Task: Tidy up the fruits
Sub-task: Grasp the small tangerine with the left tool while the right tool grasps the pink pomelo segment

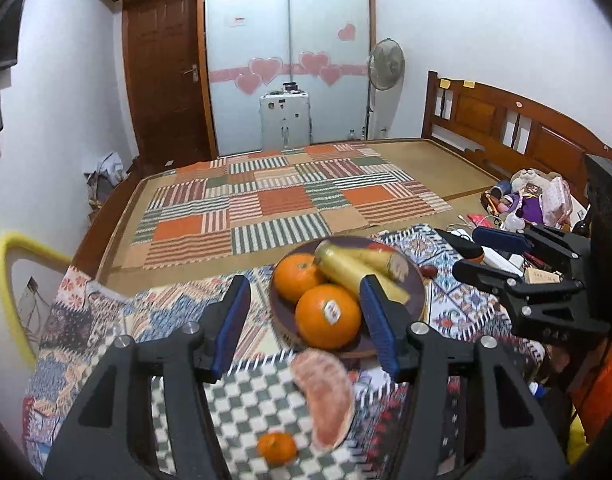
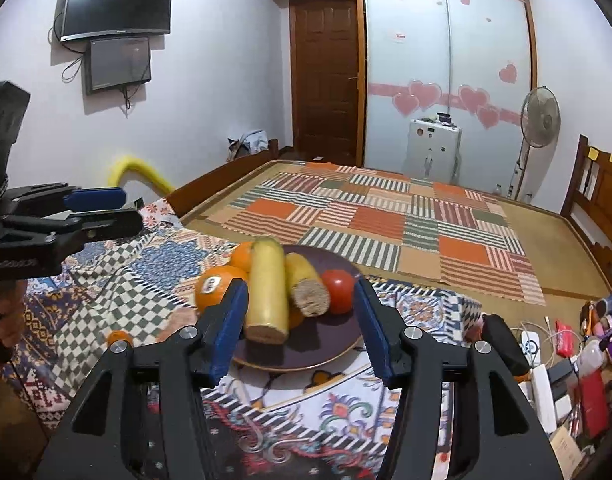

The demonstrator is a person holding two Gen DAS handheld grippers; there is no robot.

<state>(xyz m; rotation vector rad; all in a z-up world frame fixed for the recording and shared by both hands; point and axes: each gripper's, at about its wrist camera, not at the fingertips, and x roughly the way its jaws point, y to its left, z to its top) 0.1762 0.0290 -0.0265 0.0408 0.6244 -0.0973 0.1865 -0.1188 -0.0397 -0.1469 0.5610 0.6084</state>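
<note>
On front orange (image 1: pixel 328 316), sticker (image 1: pixel 332 312) (unreadable)

Plate (image 2: pixel 337 340): dark purple. Oranges (image 1: pixel 327 316): orange; tomato (image 2: pixel 337 290): red. Cloth (image 1: pixel 246 400): green-and-white checks amid multicoloured patchwork.

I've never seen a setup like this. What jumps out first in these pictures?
A dark plate heaped with fruit sits on a patterned cloth: two oranges, two yellow stalks and a tomato. In front of the plate lie a pink fruit wedge and a small tangerine. Behind, a striped mat covers a wooden bed.
</note>
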